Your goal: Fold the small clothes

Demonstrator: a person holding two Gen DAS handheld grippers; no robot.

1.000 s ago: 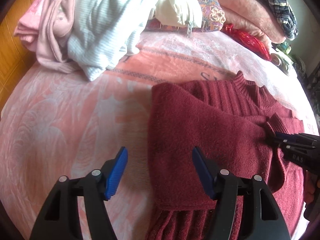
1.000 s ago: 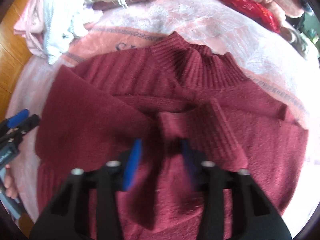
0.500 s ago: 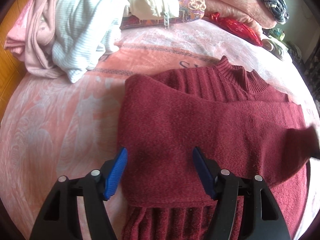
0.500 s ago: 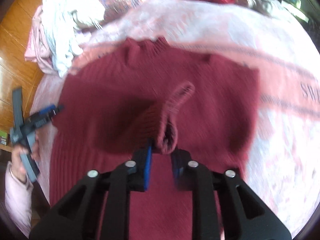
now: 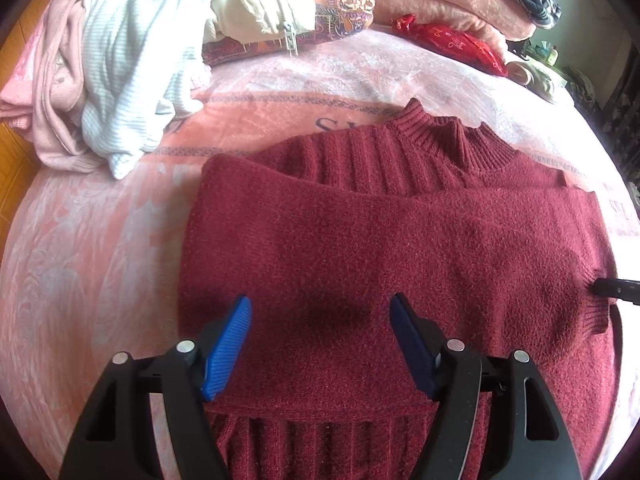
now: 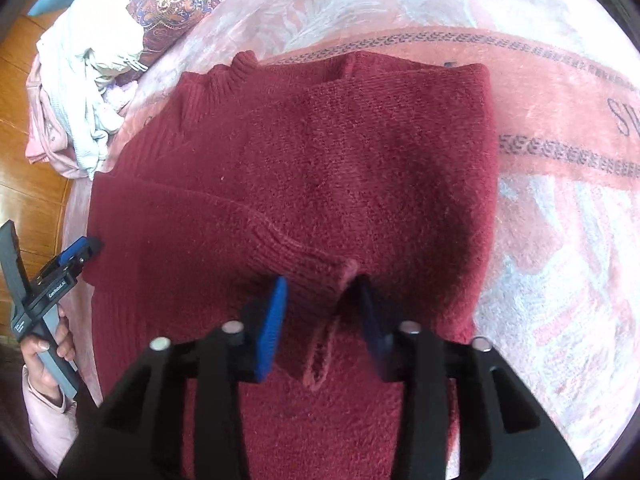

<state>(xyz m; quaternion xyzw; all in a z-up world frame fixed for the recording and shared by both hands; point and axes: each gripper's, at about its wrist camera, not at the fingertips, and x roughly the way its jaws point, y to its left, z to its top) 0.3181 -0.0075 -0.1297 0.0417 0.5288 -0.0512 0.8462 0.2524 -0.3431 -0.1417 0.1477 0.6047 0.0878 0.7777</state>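
Centrally, a dark red knitted sweater (image 5: 384, 248) is lying flat on a pink floral plush blanket (image 5: 92, 248) covering the bed, its ribbed collar (image 5: 448, 136) pointing toward the upper part of the left wrist frame. One sleeve (image 6: 248, 236) is lying folded across the body of the garment, with its ribbed cuff (image 6: 316, 280) reaching the lower centre of the right wrist frame.

The left gripper (image 5: 320, 344) is hovering over the sweater near its lower edge; its blue-padded jaws are standing wide apart and opening, with nothing gripped between them. The right gripper (image 6: 320, 312) is poised at the cuff; its jaws are closing, the cuff is sitting between them, and the pads are not visibly pressing on it.

At the upper left of both frames, a heap of pale pink and white garments (image 5: 100, 80) is resting on the bed. In the right wrist frame, a hand (image 6: 48, 348) is holding the left gripper's handle at the lower left.
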